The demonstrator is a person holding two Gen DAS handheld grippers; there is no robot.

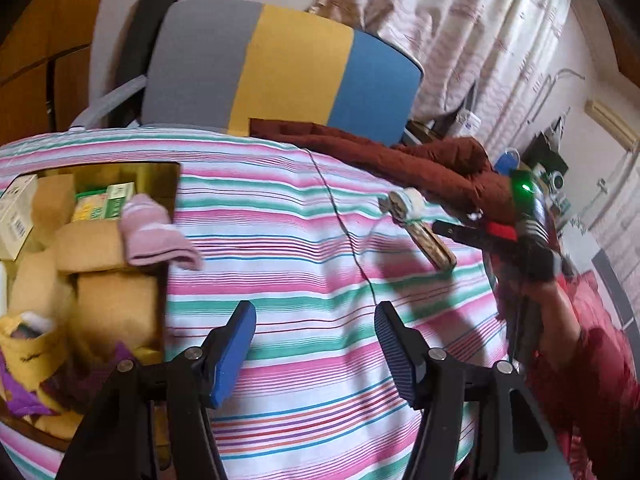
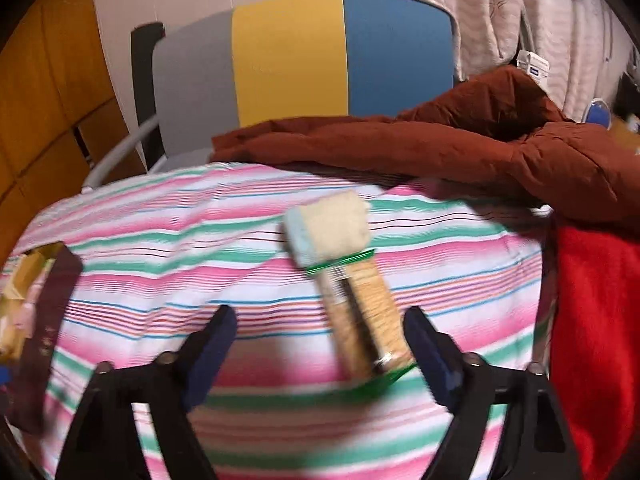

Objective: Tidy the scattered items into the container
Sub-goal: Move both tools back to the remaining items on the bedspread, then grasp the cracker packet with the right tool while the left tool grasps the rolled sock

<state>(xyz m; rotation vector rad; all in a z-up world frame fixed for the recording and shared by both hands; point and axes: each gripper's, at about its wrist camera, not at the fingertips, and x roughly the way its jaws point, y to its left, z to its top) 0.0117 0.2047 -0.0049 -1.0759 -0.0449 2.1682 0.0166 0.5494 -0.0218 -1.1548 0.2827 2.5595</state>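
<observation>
A cardboard box (image 1: 96, 248) stands at the left of the striped tablecloth, holding small cartons, a yellow pouch and purple cloth. A pink sock (image 1: 154, 232) hangs over its rim. A packaged brush with a wooden handle and cream pad (image 2: 352, 276) lies on the cloth; it also shows in the left wrist view (image 1: 420, 228). My right gripper (image 2: 320, 352) is open just in front of the brush, its right finger beside the handle's near end. My left gripper (image 1: 316, 344) is open and empty over the cloth, right of the box.
A brown jacket (image 2: 460, 140) lies along the table's far edge. A grey, yellow and blue chair back (image 2: 304, 64) stands behind it. A red cloth (image 2: 596, 320) hangs at the right. A thin dark cord (image 1: 344, 220) crosses the tablecloth.
</observation>
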